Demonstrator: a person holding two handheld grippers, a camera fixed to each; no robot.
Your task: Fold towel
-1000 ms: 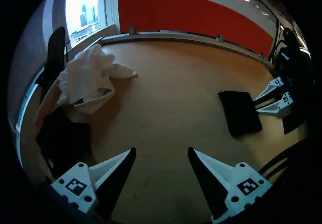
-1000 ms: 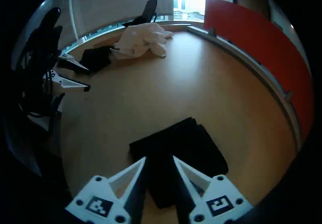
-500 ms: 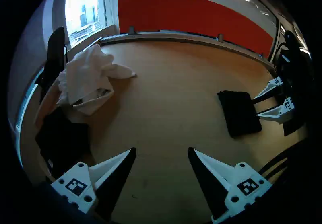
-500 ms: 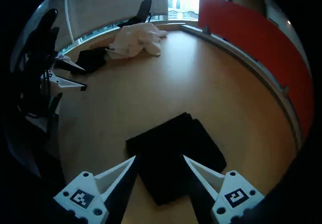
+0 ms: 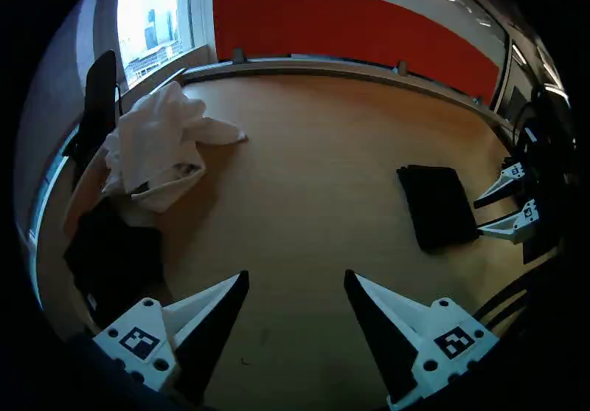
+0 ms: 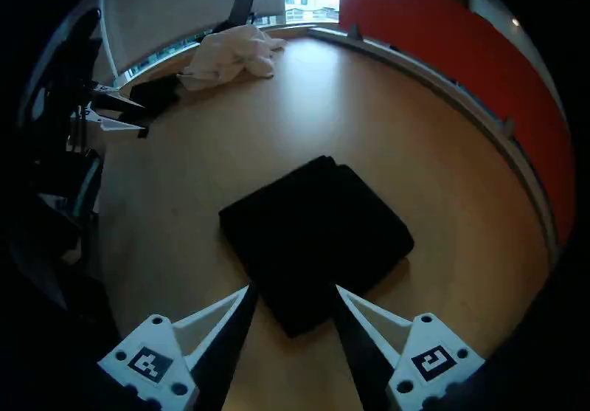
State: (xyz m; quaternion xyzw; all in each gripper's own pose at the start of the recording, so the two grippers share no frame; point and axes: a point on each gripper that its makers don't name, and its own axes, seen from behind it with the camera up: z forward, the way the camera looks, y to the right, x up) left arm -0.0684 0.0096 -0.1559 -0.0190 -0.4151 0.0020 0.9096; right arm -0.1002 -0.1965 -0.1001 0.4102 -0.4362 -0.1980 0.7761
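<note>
A folded black towel (image 6: 317,237) lies flat on the wooden table (image 6: 221,160). My right gripper (image 6: 295,287) stands open just short of its near edge, with nothing between the fingers. In the left gripper view the same black towel (image 5: 436,206) sits at the right, and the right gripper (image 5: 478,217) hangs open a little beyond its far side. My left gripper (image 5: 295,274) is open over bare table (image 5: 310,153), far from the towel. It also appears at the left of the right gripper view as the left gripper (image 6: 144,119).
A crumpled pile of white cloth (image 5: 158,145) lies at the table's far left corner, with a dark cloth (image 5: 114,252) beside it near the edge. A black chair (image 5: 99,108) stands behind them. A red partition (image 5: 354,27) runs along the table's back edge.
My right gripper opened, let go of the black towel and drew back from it. The towel stayed flat on the table. My left gripper has hardly moved.
</note>
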